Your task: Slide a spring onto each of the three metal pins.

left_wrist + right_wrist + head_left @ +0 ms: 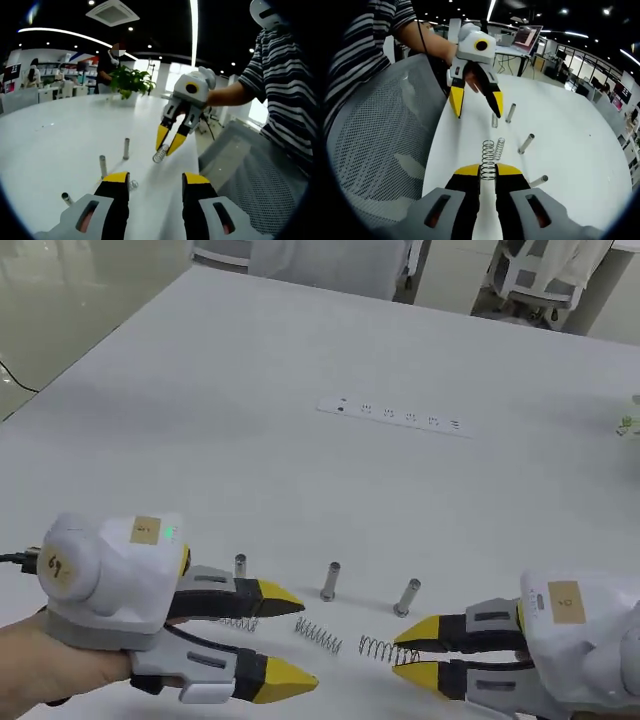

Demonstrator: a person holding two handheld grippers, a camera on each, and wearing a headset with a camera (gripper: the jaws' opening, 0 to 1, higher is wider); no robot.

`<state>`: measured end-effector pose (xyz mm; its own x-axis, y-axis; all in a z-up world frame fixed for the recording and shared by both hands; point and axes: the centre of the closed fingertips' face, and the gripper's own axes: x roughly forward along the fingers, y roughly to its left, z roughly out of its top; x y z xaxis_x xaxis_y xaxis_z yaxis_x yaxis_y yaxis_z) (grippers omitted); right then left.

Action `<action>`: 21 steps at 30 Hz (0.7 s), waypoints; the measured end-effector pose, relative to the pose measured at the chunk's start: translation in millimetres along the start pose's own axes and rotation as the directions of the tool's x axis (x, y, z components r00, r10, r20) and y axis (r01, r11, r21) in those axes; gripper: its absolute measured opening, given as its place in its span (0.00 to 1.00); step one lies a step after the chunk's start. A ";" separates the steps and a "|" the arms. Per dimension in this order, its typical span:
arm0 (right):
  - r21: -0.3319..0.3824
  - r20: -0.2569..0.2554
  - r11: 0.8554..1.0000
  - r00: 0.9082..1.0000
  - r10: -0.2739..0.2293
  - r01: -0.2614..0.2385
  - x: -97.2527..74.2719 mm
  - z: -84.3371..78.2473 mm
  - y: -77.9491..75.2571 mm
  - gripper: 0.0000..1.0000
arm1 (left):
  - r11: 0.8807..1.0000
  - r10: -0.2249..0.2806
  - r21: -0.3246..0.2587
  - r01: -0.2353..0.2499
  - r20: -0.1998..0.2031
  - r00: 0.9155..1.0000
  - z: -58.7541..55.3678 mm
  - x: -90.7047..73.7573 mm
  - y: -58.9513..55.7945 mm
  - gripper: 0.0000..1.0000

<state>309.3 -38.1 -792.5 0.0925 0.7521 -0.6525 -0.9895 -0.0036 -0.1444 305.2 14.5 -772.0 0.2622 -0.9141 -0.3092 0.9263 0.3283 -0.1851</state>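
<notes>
Three short metal pins stand upright in a row on the white table: left pin (240,565), middle pin (330,580), right pin (407,597). My right gripper (412,650) is shut on the end of a spring (383,647) lying low over the table, seen sticking out of its jaws as the spring (488,161). A second spring (318,636) lies loose in front of the middle pin. A third spring (240,622) lies by my left gripper (305,640), which is open and holds nothing. In the left gripper view its own jaws (157,179) are spread wide, facing the right gripper (167,145).
A white power strip (395,416) lies farther back on the table. A grey mesh chair (385,140) stands at the table's near edge. A potted plant (130,80) sits at the table's far end, with people standing beyond it.
</notes>
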 end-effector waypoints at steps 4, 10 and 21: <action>0.002 0.012 1.000 1.000 0.002 -0.002 -0.9 3.8 0.0 0.08 | 1.000 -0.014 0.013 0.014 -0.001 1.000 2.2 7.4 -0.7 0.31; -0.008 0.025 1.000 1.000 0.014 -0.014 -1.4 11.2 3.4 0.08 | 0.999 -0.038 0.030 0.038 -0.005 0.999 7.1 15.8 -3.4 0.27; -0.022 0.041 0.999 0.999 0.032 -0.031 -0.1 17.6 6.9 0.08 | 0.996 -0.074 0.045 0.075 -0.013 0.997 8.7 26.2 -9.8 0.17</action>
<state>300.5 -26.6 -780.3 0.0563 0.7780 -0.6257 -0.9892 -0.0416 -0.1407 305.4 -14.7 -770.1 0.1893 -0.9328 -0.3066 0.9544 0.2482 -0.1659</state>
